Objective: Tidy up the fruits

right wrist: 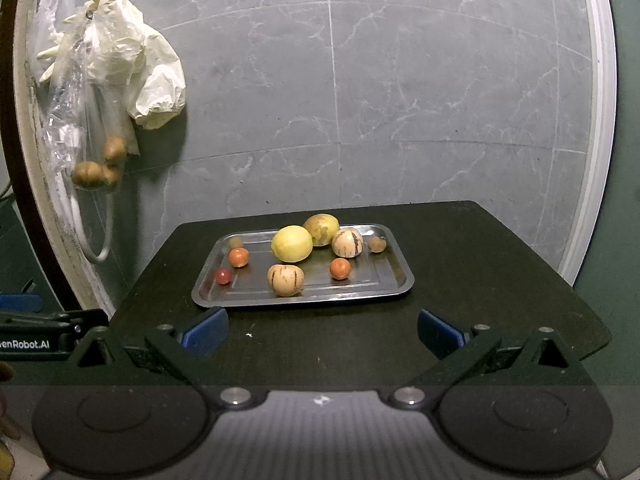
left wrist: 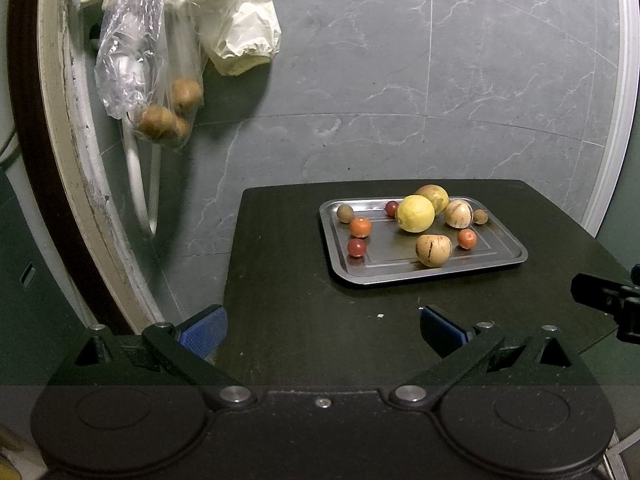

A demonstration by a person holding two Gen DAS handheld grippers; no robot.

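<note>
The left claw (left wrist: pixel 322 330) stands wide open, its blue pads (left wrist: pixel 203 330) far apart with nothing between them and touching nothing; only the dark table (left wrist: pixel 288 240) lies under the gap. The right claw (right wrist: pixel 322 330) is spread just as wide and also holds nothing, its pads (right wrist: pixel 206 330) hanging over bare tabletop. Ahead of the left claw and off to its right sits a steel tray (left wrist: pixel 508 258) of fruit; from the right claw the same tray (right wrist: pixel 396 286) lies straight ahead, slightly left, its near rim just beyond the left pad. On the tray, seen from the right claw, a striped pale fruit (right wrist: pixel 285 279) is nearest, roughly in line with the gap; behind it sits a lemon (right wrist: pixel 291 243), with a yellow-green fruit (right wrist: pixel 323 229) touching it at the back and a second striped fruit (right wrist: pixel 347 242) to the right. Two small orange fruits (right wrist: pixel 239 257) (right wrist: pixel 340 268) flank the near striped one, a small red fruit (right wrist: pixel 223 276) lies at the near left, and small brown fruits (right wrist: pixel 377 244) sit at the far corners. Far to the left, bags (left wrist: pixel 160 60) hang on the grey wall (left wrist: pixel 440 80), one holding brown fruit. Each claw shows at the edge of the other's view, beside it and apart.
</note>
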